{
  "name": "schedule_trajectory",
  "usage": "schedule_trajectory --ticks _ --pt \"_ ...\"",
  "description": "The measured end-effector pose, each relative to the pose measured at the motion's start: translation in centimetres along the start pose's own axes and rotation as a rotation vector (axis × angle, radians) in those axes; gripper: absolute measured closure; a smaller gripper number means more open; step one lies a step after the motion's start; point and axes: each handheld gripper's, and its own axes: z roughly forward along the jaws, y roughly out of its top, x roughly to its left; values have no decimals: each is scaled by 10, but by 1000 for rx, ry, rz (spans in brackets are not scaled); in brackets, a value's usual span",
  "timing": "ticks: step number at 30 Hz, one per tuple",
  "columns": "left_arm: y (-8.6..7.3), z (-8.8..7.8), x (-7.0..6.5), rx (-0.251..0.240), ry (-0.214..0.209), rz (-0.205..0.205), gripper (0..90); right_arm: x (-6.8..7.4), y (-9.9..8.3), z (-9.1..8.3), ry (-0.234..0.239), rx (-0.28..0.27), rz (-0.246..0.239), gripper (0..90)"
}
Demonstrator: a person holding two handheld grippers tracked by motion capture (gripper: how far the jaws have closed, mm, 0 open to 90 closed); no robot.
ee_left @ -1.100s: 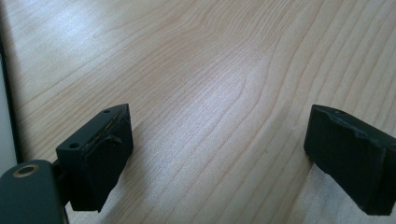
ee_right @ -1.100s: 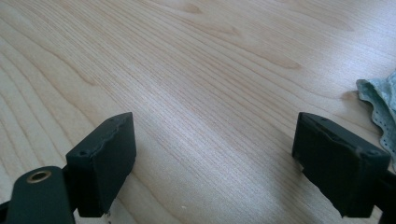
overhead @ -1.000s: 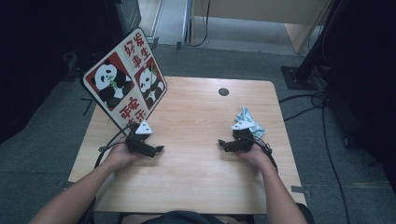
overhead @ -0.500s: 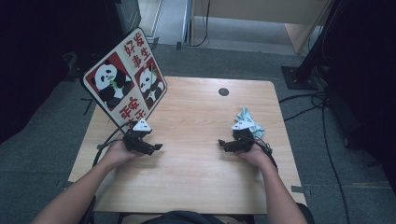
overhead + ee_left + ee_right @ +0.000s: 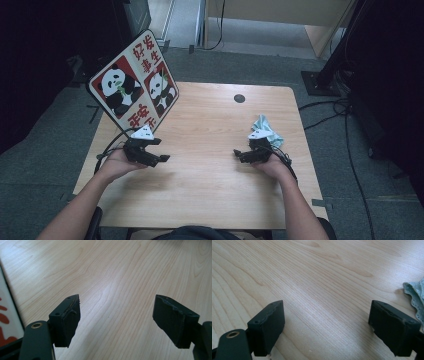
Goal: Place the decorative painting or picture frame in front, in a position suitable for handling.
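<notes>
My left gripper (image 5: 159, 150) hovers low over the left part of the wooden table (image 5: 210, 125), beside a panda sign board (image 5: 134, 82). In the left gripper view its jaws (image 5: 116, 302) stand wide open over bare wood, and the board's edge (image 5: 5, 315) shows at the left. My right gripper (image 5: 240, 156) sits over the right part of the table, just in front of a crumpled pale teal cloth (image 5: 268, 131). Its jaws (image 5: 327, 306) are also wide open with nothing between them, and the cloth (image 5: 415, 293) lies at the right edge of that view.
The panda board leans over the table's far left corner. A round black cable hole (image 5: 239, 98) sits near the far edge. Cables (image 5: 345, 125) trail on the grey floor to the right, and a black stand base (image 5: 320, 82) is beyond the table.
My left gripper has drifted slightly left and away from me, closer to the panda board. The right gripper and the cloth have stayed put.
</notes>
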Motion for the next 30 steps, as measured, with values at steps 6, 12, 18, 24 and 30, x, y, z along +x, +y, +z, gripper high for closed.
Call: schedule_trajectory --ticks 6,12,18,24,30 --pt "-3 -15 5 1 2 -37 243 0 0 0 0 0 -1 135" --pt "-11 -32 2 -8 30 -33 255 0 0 0 0 0 0 135" --pt "-18 -46 6 -33 57 -63 275 0 0 0 0 0 -1 135" --pt "-21 -56 11 -48 78 -85 315 0 0 0 -2 0 1 135" --pt "-27 -65 18 -62 99 -115 354 0 0 0 -3 0 1 135"
